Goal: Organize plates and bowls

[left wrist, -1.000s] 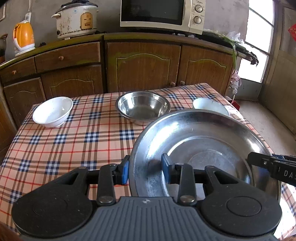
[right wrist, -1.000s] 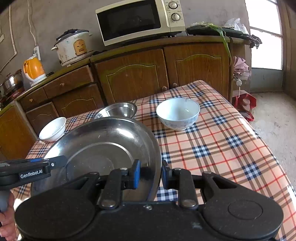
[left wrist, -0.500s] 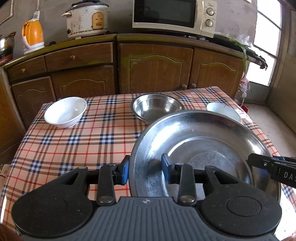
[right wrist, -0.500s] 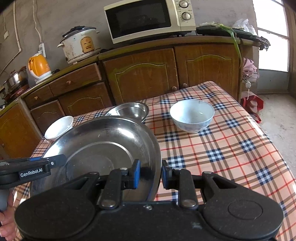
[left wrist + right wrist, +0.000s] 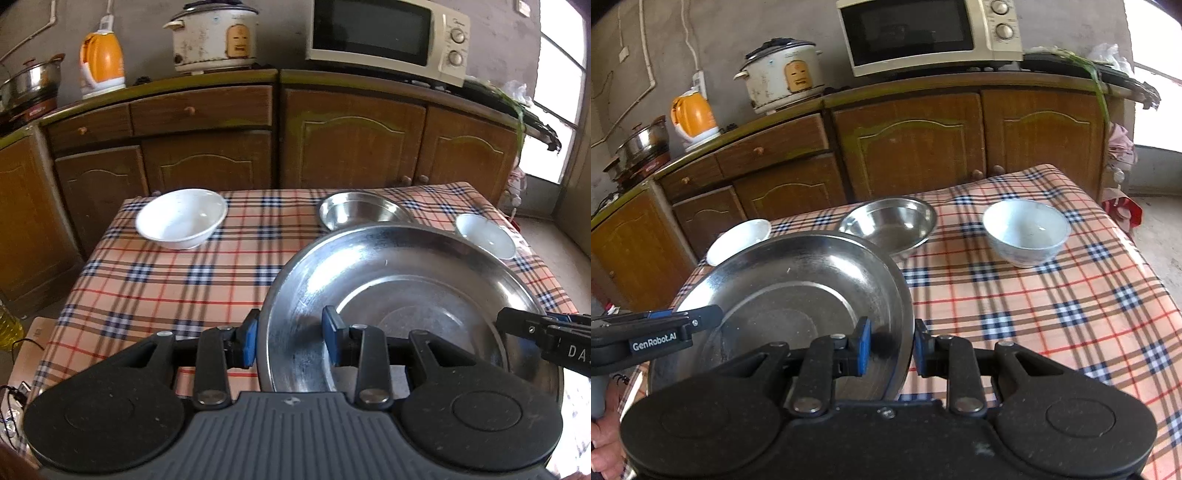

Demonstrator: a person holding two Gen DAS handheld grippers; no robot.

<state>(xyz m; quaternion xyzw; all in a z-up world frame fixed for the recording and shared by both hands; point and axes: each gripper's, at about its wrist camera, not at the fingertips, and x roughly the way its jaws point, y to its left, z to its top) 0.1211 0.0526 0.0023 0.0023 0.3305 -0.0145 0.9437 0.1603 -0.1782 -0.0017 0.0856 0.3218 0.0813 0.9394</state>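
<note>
A wide steel plate [image 5: 399, 295] [image 5: 798, 295] hangs above the checked table, held from both sides. My left gripper [image 5: 290, 341] is shut on its left rim, and my right gripper [image 5: 892, 349] is shut on its right rim. Each gripper shows in the other's view, the right one [image 5: 546, 332] and the left one [image 5: 653, 332]. Beyond the plate a steel bowl [image 5: 364, 214] [image 5: 890, 221] sits on the table. A wide white bowl [image 5: 181, 218] [image 5: 738, 240] stands at the far left. A smaller white bowl [image 5: 485, 236] [image 5: 1027, 230] stands at the right.
The table [image 5: 166, 280] carries a red and blue checked cloth. Behind it runs a row of wooden cabinets [image 5: 351, 136] with a microwave [image 5: 388, 37], a rice cooker [image 5: 214, 37], an orange kettle [image 5: 101, 62] and a steel pot [image 5: 29, 85] on top. A person's hand [image 5: 605, 454] shows at the lower left.
Both grippers, still holding the plate, have drawn back from the table; the bowls and cabinets look farther off and more of the table's left side shows.
</note>
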